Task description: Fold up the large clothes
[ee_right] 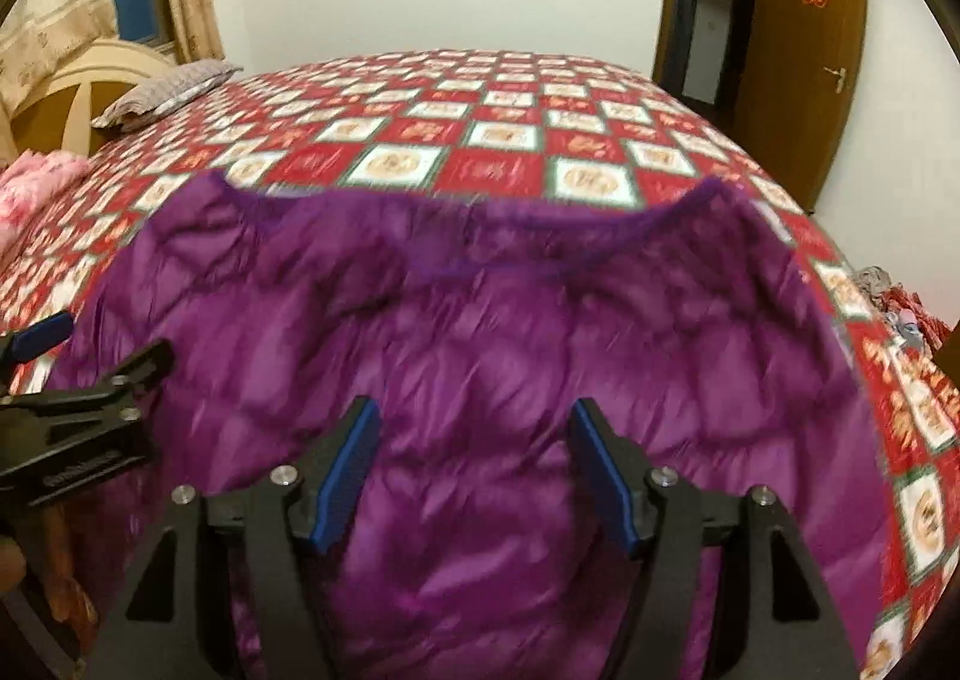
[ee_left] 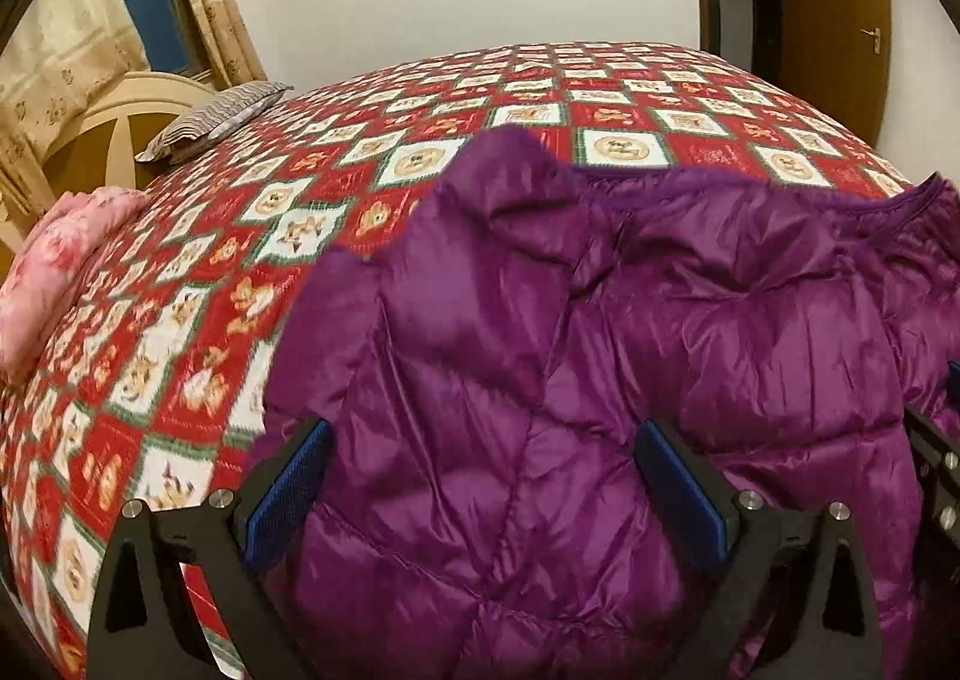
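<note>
A large purple quilted jacket (ee_left: pixel 600 350) lies spread on a bed with a red patchwork bedspread (ee_left: pixel 210 260); it also shows in the right wrist view (ee_right: pixel 480 332). My left gripper (ee_left: pixel 480 440) is open, its blue pads wide apart over the jacket's left part. My right gripper (ee_right: pixel 474 422) is open over the jacket's middle, jaws apart, nothing between them. The left gripper also appears at the left edge of the right wrist view (ee_right: pixel 72 398). The right gripper's edge shows at the far right of the left wrist view (ee_left: pixel 936 452).
A pink folded quilt (ee_left: pixel 54 272) and a striped pillow (ee_left: pixel 210 122) lie at the bed's left side by a cream headboard (ee_left: pixel 120 116). A brown door (ee_right: pixel 810 50) stands at the back right. Loose items (ee_right: pixel 900 308) lie at the bed's right edge.
</note>
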A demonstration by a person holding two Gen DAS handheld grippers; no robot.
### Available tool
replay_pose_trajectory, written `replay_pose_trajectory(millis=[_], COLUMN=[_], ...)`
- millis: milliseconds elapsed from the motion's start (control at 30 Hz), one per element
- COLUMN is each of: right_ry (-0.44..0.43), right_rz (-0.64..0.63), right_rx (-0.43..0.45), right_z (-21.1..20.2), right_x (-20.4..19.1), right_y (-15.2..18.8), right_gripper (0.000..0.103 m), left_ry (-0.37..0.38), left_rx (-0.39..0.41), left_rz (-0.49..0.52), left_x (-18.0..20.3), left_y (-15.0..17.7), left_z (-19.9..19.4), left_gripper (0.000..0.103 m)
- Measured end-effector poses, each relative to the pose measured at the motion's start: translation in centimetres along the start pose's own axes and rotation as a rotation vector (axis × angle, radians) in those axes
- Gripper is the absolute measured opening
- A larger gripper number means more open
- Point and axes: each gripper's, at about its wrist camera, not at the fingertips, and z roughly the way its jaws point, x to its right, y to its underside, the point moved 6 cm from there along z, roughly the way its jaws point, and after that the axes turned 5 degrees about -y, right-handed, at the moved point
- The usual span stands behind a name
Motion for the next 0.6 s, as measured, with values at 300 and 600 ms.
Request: replay_pose_trajectory(millis=[300, 600], right_ry=[0.053, 0.007], right_rz=[-0.036, 0.005], right_rx=[0.021, 0.074], right_z=[1.3, -4.5], right_x=[-0.2, -0.6], right_y=[1.2, 2.6], right_gripper=[0.075, 0.075], left_ry=[-0.016, 0.041], left_rx=[-0.002, -0.089], left_rz=[-0.014, -0.238], left_x=[-1.2, -8.3], left_y=[0.6, 5.2], left_z=[-0.6, -3.1], left_gripper=[0.101, 0.101])
